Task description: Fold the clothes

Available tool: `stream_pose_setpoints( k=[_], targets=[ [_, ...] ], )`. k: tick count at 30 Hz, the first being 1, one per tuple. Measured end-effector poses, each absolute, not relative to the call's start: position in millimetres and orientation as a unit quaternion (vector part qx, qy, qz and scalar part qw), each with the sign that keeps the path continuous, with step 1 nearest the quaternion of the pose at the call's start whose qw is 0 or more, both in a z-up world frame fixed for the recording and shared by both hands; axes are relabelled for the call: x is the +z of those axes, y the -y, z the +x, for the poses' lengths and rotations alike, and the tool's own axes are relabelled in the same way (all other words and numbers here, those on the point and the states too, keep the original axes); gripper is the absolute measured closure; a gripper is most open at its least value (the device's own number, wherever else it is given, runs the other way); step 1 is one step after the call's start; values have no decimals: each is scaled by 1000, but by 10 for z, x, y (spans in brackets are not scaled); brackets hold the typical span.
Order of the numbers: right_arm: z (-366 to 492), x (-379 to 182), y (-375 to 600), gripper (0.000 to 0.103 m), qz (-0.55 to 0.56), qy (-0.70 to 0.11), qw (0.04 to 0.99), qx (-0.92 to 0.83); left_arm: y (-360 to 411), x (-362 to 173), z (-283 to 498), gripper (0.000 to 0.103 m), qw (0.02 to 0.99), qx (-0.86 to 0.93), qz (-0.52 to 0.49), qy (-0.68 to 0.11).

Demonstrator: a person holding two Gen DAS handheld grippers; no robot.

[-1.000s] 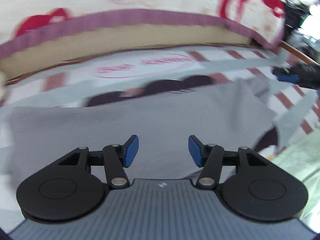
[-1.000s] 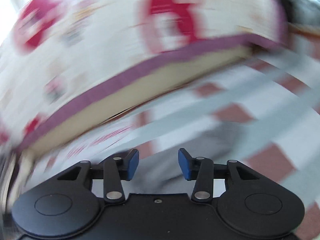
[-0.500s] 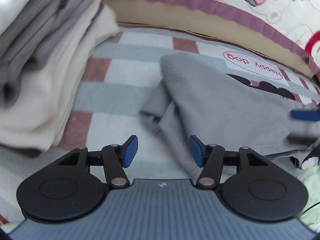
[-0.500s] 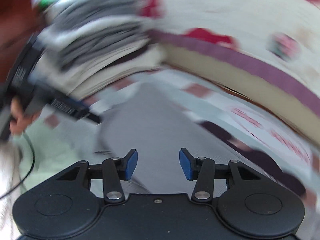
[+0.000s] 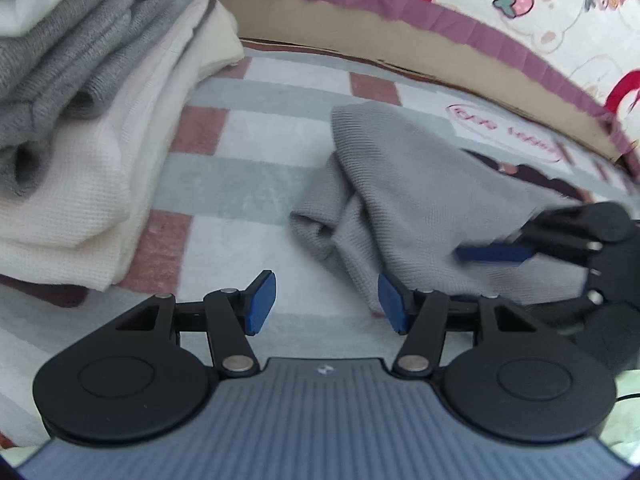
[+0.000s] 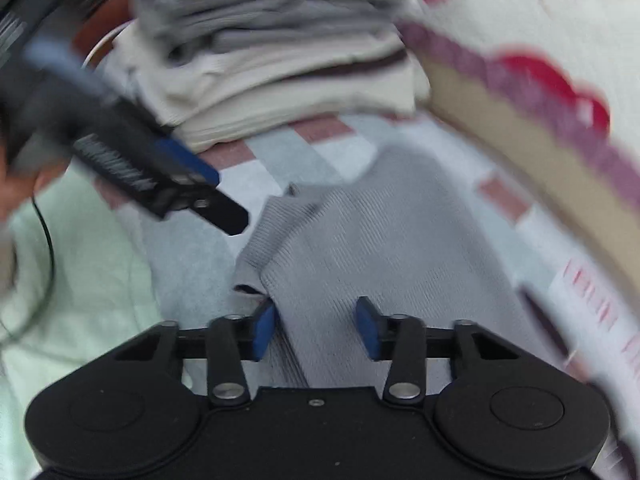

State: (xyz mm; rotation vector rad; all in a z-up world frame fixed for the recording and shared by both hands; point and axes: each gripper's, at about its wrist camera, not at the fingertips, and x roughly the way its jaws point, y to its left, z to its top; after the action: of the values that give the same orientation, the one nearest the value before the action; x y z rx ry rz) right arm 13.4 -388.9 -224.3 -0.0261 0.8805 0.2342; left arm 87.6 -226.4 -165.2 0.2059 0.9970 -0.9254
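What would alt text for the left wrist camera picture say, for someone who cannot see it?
A crumpled grey knit garment lies on a checked blanket, just ahead of the left gripper, whose blue-padded jaws stand apart with nothing between them. The right gripper reaches in over the garment from the right, and a stack of folded clothes sits at the left.

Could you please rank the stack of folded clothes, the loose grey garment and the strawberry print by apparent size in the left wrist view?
1. stack of folded clothes, though nearness to the camera may exaggerate it
2. loose grey garment
3. strawberry print
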Motion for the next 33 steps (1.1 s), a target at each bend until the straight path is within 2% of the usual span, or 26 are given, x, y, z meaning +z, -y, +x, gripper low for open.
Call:
stream_pose_setpoints(
  k=[3,7,11,14,15,16,17,20,25,29,32,33],
  targets=[
    [132,-2241,4277,96,127,-415,895,105,2271,-1666,892,47,756,-451,68,-469],
    [-1,-2256,4635,97,234,-390,889,50,2345,-1641,805,50,743,-481,77,-459],
    [-126,-2144,4561,97,204,-380,902,31,2487,-1663,649,48,741,-495,131,-434],
    [-125,-2126,4483,94,193,-384,902,42,2659,-1821,696,47,740,-474,158,-450],
    [-130,-2132,4451,93,190,-385,902,45,2691,-1855,724,58,740,-473,154,-453],
    [-126,-2143,4436,92,189,-383,903,44,2722,-1884,750,98,740,-473,150,-453],
    [-110,-2161,4438,91,191,-380,904,42,2736,-1833,726,102,751,-479,159,-426],
    [-103,-2204,4474,92,198,-379,904,15,2720,-1471,566,102,799,-475,198,-311],
    [-204,-2218,4578,92,227,-388,892,-49,2412,-1123,855,102,864,-405,111,-277],
    [-289,-2330,4674,92,245,-396,882,-62,2203,-1217,1210,102,869,-371,26,-326],
    [-300,-2350,4672,88,252,-394,882,-54,2352,-1128,1160,102,887,-365,106,-262],
    [-296,-2344,4655,83,250,-393,884,-49,2393,-1077,1180,102,886,-374,102,-256]
  ],
)
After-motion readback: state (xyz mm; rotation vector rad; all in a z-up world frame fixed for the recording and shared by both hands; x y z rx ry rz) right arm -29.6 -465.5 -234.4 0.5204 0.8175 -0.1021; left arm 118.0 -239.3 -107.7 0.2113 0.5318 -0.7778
